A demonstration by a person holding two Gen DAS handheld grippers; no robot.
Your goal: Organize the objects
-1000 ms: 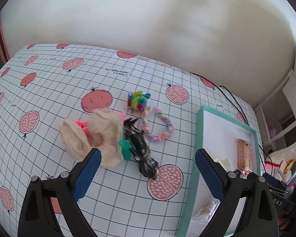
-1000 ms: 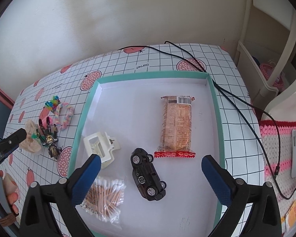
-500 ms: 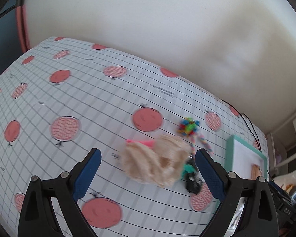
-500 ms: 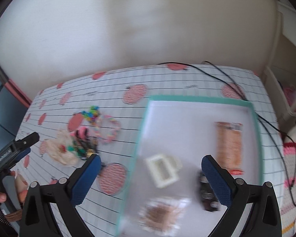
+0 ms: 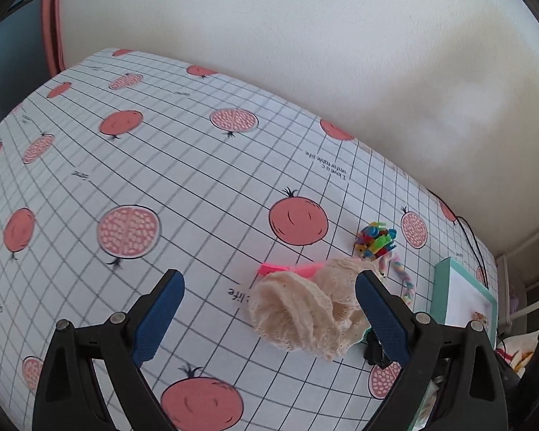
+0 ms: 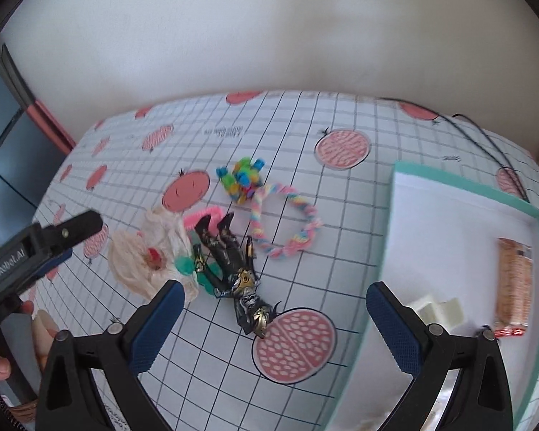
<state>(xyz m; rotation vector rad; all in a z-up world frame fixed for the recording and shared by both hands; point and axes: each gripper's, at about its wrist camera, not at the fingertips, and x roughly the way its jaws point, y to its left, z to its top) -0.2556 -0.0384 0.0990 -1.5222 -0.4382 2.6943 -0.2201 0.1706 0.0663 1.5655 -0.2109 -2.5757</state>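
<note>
1. We hold two grippers above a table covered in a grid-and-pomegranate tablecloth [image 5: 197,186]; the left gripper [image 5: 269,309] hangs with its blue-padded fingers spread wide and nothing between them.
2. The right gripper [image 6: 271,318] is likewise spread wide and empty, hovering above the cloth just left of the tray.
3. A crumpled cream lace cloth [image 5: 305,309] lies on the table between the left gripper's fingers in its view, its right edge hidden behind the right finger pad [image 5: 381,312].
4. A pink comb [image 5: 287,269] pokes out from under the lace on its far side.
5. In the right wrist view, a black and gold action figure [image 6: 237,269] lies on its back just right of the lace, touching a teal item [image 6: 187,265] we cannot identify.
6. A cluster of bright plastic beads [image 6: 242,177] sits beyond the figure, touching a pastel braided rope loop [image 6: 294,222].
7. The teal-rimmed white tray [image 6: 384,251] stands to the right, holding a wrapped biscuit pack [image 6: 514,283] and a white clip [image 6: 438,312], partly hidden by the right finger.
8. A black cable [image 6: 485,136] runs across the table behind the tray.
9. Our hand [image 6: 3,355] grips the left tool's handle at the left edge of the right wrist view.
</note>
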